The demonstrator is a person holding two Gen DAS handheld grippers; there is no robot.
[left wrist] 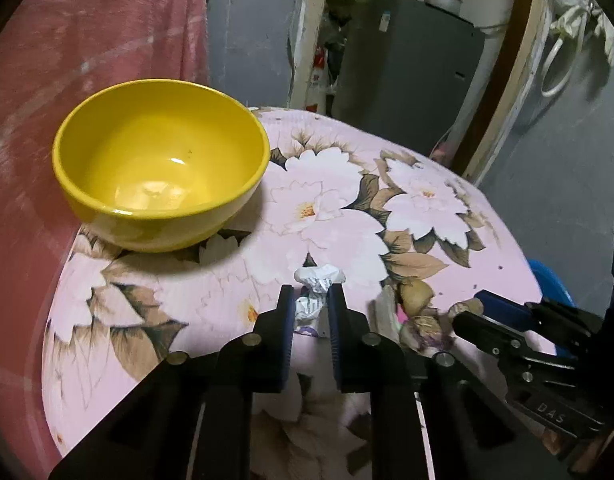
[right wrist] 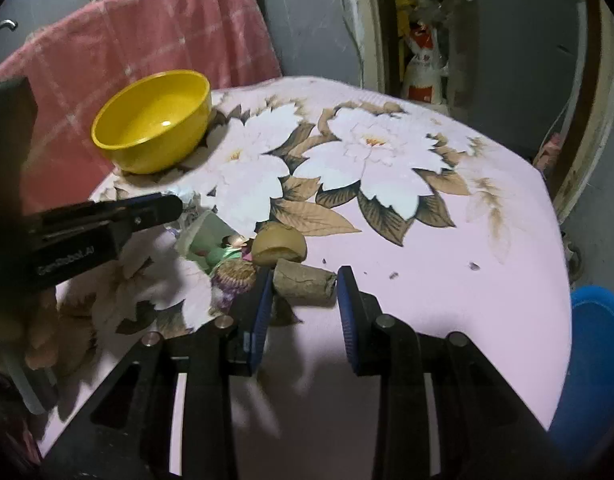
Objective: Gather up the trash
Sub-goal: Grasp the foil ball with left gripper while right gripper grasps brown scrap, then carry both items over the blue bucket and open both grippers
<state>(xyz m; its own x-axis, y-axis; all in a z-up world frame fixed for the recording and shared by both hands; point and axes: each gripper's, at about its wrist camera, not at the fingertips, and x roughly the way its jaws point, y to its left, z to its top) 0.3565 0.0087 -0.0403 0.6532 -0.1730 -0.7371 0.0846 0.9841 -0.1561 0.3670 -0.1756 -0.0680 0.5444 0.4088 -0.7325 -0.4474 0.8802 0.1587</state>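
The left gripper (left wrist: 311, 300) has its two blue ribbed pads pressed on a crumpled white paper (left wrist: 317, 280), which sticks out beyond the black fingertips and lies on the table. The right gripper (right wrist: 305, 284) holds a short brown cardboard tube (right wrist: 305, 280) between its pads; the tube lies on its side across the jaws, and both pads touch its ends, so the jaws are clenched on it.

Just beside the tube there is a small heap of trash: a rounded brown peel piece (right wrist: 279, 246), a purple ruffled wrapper (right wrist: 233, 276) and a greenish paper cup (right wrist: 205, 236) lying tipped over. The left gripper reaches in from the left side over this heap.

The table (right wrist: 447, 280) is round and covered with a smooth pink cloth printed with large white flowers and brown leaves. At its far left edge stands a glossy yellow bowl (left wrist: 159, 160), upright, well apart from the trash. Behind the bowl hangs a soft pink checked towel (left wrist: 87, 32). A blue plastic tub (right wrist: 599, 356) stands beside the table at the right.
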